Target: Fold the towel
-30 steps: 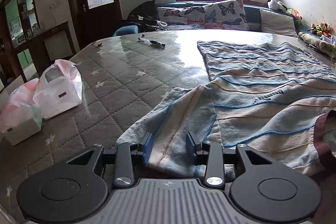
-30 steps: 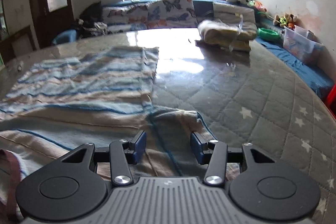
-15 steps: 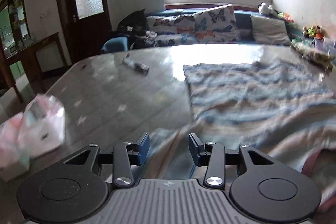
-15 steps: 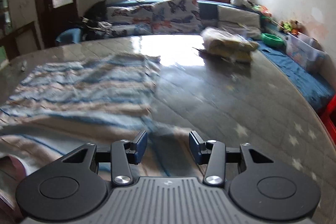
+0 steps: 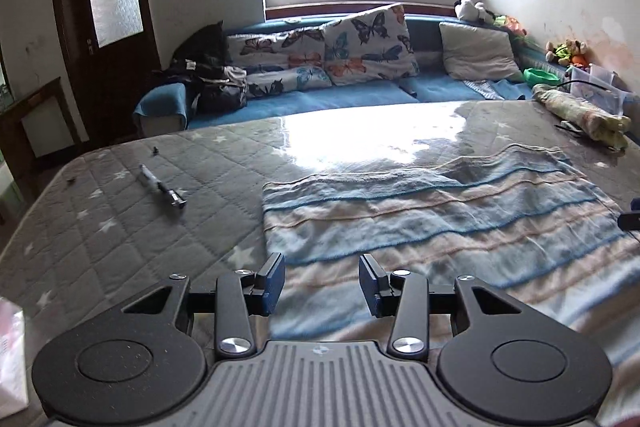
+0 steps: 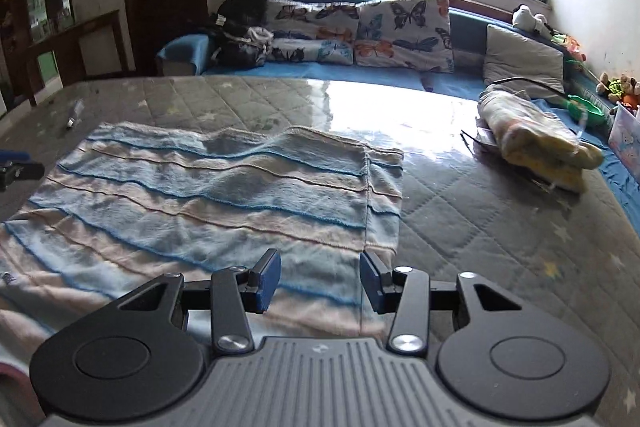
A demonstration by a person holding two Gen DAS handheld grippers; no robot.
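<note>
The blue and beige striped towel (image 5: 440, 219) lies spread on the grey quilted, star-patterned table (image 5: 120, 227). In the right wrist view the towel (image 6: 200, 203) shows an upper layer ending just short of its right edge, with a narrow strip of lower layer beyond. My left gripper (image 5: 320, 275) hangs open over the towel's near left part, with nothing pinched between its blue pads. My right gripper (image 6: 318, 273) hangs open over the near right part, close to the layer's edge. Each view catches a bit of the other gripper at its side border.
A marker pen (image 5: 162, 187) lies on the table left of the towel. A rolled yellow-green bundle (image 6: 536, 143) sits at the table's far right. A blue sofa with butterfly cushions (image 5: 360, 47) runs behind the table. A white bag (image 5: 10, 355) shows at the near left.
Both grippers have moved forward over the towel. The raised near corners that stood at the jaws before are out of sight, and the towel ahead lies flat. The bags slid out left.
</note>
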